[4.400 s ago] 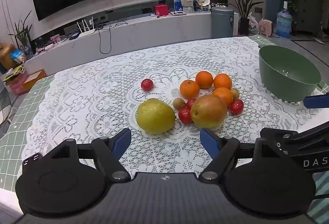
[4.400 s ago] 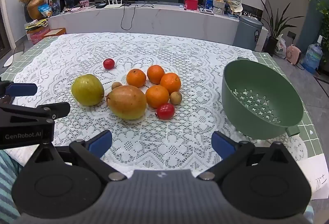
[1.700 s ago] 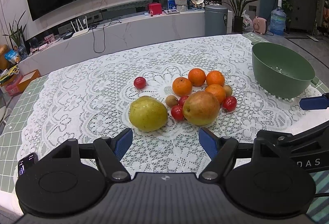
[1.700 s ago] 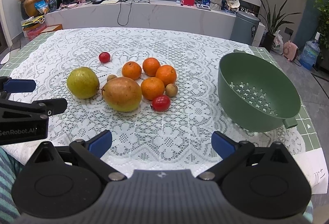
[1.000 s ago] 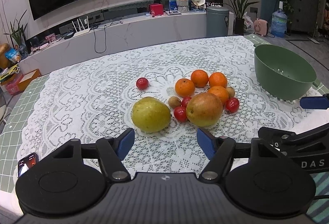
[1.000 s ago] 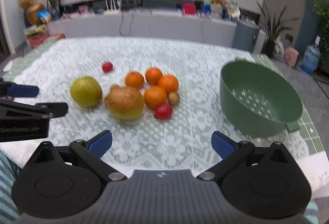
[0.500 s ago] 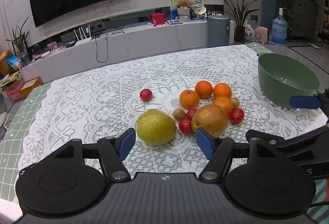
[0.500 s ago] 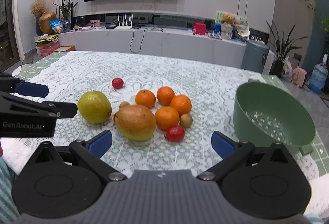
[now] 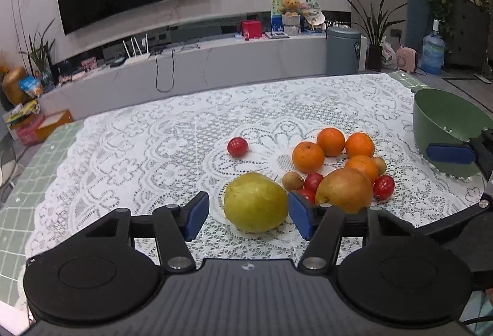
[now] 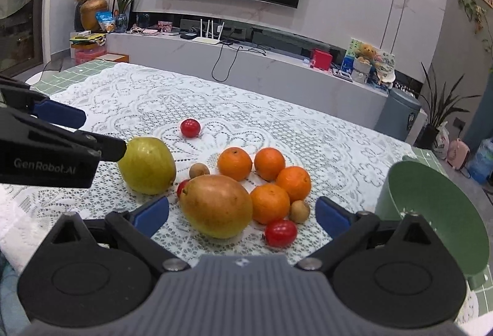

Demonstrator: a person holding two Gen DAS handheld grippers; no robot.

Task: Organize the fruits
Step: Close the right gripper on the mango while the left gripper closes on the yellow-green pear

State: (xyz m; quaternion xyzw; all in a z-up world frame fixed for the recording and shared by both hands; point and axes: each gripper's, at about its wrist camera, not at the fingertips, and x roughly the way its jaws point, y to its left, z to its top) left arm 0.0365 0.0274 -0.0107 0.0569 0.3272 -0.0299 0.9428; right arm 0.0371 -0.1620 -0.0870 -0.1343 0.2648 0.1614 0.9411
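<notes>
White lace covers the counter (image 9: 129,151), and the fruits lie on it in a loose cluster near its middle; going left to right, the left gripper (image 9: 246,214) comes first, its jaws closing with the yellow-green pear (image 9: 255,202) between the blue pads but not yet pressed, a gap showing on the left side while the right pad sits just beside the fruit's skin; the pear lies straight ahead of this gripper, its long axis running roughly across the opening, so the narrowing jaws look set to meet it end to end; a lone red tomato (image 9: 237,147) sits apart beyond it; further right, the reddish-orange mango (image 10: 216,206) lies directly in front of the right gripper (image 10: 242,214), whose jaws are also closing yet stand wide, nothing touching the pads; the mango's long axis likewise lies crosswise to that gripper, with four oranges (image 10: 234,163) and small brown and red fruits crowding its far and right sides; at the far right stands the green colander bowl (image 10: 431,212), holding no fruit that can be seen; judging by position, each hand is nearer its own fruit, the left to the pear, the right to the mango, and the bowl is closest to the right hand.
</notes>
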